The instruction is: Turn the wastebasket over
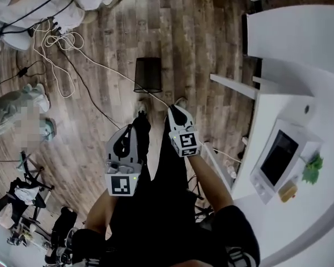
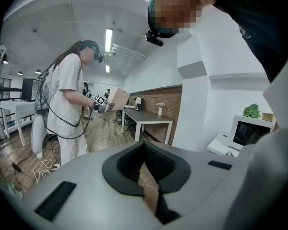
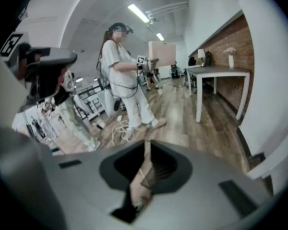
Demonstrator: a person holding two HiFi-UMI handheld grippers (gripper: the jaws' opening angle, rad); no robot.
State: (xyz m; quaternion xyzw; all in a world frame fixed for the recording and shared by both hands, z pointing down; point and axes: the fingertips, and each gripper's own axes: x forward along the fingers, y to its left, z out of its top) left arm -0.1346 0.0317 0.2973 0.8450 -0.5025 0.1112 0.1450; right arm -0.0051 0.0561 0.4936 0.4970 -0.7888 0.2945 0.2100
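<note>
A black mesh wastebasket [image 1: 147, 75] stands on the wooden floor ahead of me, seen only in the head view. My left gripper [image 1: 140, 117] and right gripper [image 1: 174, 111] hang side by side short of it, both pointing toward it and apart from it. Each one is shut with nothing held. In the left gripper view the left gripper [image 2: 146, 176] has its jaws together and looks across the room. In the right gripper view the right gripper [image 3: 143, 176] is likewise shut, with floor showing beyond it.
A white cable [image 1: 108, 71] runs across the floor past the wastebasket. A white desk [image 1: 300, 43] with a monitor [image 1: 278, 157] and a small plant [image 1: 313, 168] fills the right. Another person in white [image 3: 122, 80] stands farther off, near a table [image 3: 221, 71].
</note>
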